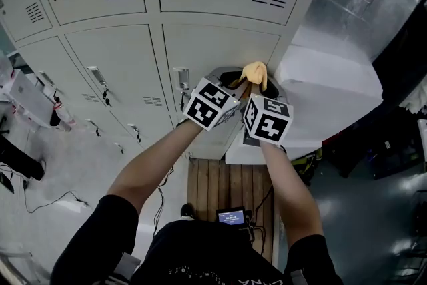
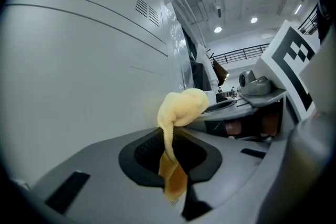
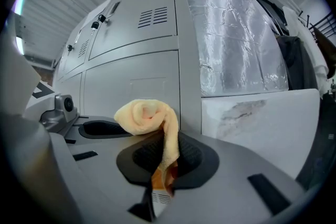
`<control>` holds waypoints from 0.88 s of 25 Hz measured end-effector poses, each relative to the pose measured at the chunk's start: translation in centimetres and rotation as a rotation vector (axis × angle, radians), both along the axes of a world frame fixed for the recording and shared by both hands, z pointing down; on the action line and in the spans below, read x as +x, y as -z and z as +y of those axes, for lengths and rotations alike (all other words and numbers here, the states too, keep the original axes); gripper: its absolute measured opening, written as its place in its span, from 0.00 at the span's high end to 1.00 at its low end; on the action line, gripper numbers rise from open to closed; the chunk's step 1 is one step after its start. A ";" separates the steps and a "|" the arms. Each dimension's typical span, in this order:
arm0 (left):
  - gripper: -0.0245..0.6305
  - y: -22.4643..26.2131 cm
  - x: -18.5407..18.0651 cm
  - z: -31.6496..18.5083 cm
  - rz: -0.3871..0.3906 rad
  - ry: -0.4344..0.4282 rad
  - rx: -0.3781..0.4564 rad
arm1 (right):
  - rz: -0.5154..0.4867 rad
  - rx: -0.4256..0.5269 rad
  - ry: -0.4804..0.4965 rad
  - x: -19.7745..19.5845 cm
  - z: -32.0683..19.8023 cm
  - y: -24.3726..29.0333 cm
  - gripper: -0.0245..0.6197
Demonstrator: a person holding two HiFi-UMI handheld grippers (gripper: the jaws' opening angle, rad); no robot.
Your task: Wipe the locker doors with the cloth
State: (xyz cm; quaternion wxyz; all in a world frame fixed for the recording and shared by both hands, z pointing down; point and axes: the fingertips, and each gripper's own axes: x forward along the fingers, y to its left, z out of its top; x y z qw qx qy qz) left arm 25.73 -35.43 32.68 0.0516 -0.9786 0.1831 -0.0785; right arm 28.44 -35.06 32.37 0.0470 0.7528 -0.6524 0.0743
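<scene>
Cloth (image 1: 255, 72) of pale yellow terry, bunched into a soft knot, sits at the tips of both grippers in the head view, close to a grey locker door (image 1: 220, 47) near its right edge. The left gripper (image 1: 230, 79) and right gripper (image 1: 261, 85) meet side by side. In the left gripper view, the jaws are clamped on a thin twisted tail of the fabric, and the rolled bulk bulges above them. In the right gripper view, those jaws likewise pinch a hanging strip — its lower end darker orange — with the rolled lump on top.
</scene>
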 end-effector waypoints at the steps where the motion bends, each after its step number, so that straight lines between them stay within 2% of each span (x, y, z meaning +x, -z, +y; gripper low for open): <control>1: 0.88 0.0 0.0 0.1 0.003 0.002 -0.011 | -0.007 0.002 0.006 0.0 0.0 0.0 0.87; 3: 0.88 0.0 -0.2 0.3 0.003 0.010 -0.032 | -0.030 0.008 0.023 -0.2 0.2 -0.1 0.87; 9: 0.88 0.3 -2.1 0.9 0.030 0.049 -0.024 | -0.045 0.027 0.085 -2.0 0.7 0.2 0.87; 22: 0.88 -1.5 -12.6 -1.1 0.029 0.230 -0.033 | -0.025 0.006 0.295 -12.6 -2.0 -1.6 0.87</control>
